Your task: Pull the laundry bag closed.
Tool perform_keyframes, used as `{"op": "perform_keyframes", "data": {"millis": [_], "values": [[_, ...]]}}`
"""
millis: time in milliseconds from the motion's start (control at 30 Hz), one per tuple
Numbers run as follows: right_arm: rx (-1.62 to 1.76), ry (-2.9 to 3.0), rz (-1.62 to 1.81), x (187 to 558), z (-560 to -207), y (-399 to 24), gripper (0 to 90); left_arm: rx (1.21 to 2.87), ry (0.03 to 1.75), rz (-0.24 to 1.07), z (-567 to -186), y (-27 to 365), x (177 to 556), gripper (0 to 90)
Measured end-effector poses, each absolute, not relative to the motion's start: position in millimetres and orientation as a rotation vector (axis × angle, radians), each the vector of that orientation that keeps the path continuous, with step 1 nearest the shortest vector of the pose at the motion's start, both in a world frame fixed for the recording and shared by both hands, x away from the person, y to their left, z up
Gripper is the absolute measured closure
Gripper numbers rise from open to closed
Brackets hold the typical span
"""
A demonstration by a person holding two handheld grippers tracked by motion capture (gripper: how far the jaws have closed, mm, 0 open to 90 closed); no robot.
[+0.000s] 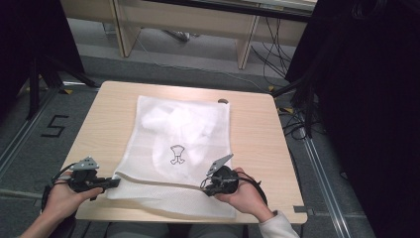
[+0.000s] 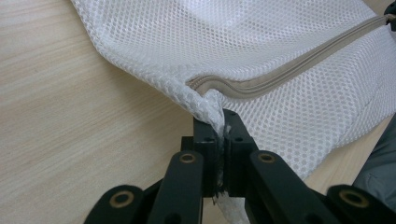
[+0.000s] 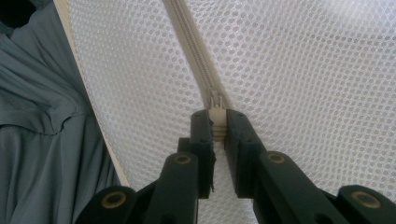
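Left claw [image 2: 223, 122] pinches the mesh bag's [image 1: 183, 134] corner; right claw [image 3: 217, 122] clamps its zipper pull [image 3: 215, 114]. Bag lies flat on the worktop [image 1: 257, 134]: light and floppy, likely bunching unless the corner is held taut.

left gripper [image 1: 113, 183]: black linkage jaws, brass pivot pins, grey three-cornered top plate
right gripper [image 1: 204, 185]: same build, black cable
sleeve [image 1: 278, 226]: white cuff

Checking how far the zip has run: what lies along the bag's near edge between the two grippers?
In the high view, white mesh bag with its zipper spans from left gripper to right gripper; nothing else there.
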State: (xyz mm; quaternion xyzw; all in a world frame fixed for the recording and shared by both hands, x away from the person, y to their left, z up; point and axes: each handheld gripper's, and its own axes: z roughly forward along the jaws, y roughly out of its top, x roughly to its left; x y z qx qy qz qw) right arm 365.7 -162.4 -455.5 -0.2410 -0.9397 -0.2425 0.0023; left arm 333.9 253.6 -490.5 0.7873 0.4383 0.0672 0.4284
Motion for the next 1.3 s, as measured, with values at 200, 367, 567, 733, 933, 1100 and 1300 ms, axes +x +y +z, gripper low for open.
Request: {"op": "perform_keyframes", "data": {"millis": [200, 367, 567, 733, 933, 1100, 1300], "values": [[-0.754, -2.955, -0.761, 365.9, -454.8, -163.1, 82.6, 1.967, 1.092, 0.167, -490.5, 253.7, 333.8, 85.8], [-0.772, -2.949, -0.751, 364.9, -455.6, -163.6, 82.6, 1.967, 1.094, 0.170, -490.5, 253.8, 333.7, 85.8], [-0.777, -2.948, -0.761, 365.2, -455.7, -168.7, 82.6, 1.992, 1.093, 0.158, -489.2, 255.2, 334.2, 85.8], [-0.771, -2.950, -0.763, 365.2, -455.4, -169.9, 82.6, 1.992, 1.095, 0.159, -489.4, 255.2, 334.3, 85.7], [-0.788, -2.948, -0.774, 365.0, -455.5, -175.9, 82.6, 1.991, 1.095, 0.157, -489.5, 255.2, 334.4, 85.7], [-0.799, -2.941, -0.774, 364.3, -455.0, -179.2, 82.6, 1.991, 1.096, 0.158, -489.5, 255.1, 334.4, 85.7], [-0.802, -2.937, -0.797, 365.4, -456.5, -184.6, 82.6, 1.990, 1.098, 0.157, -489.6, 255.2, 334.4, 85.7]]}}
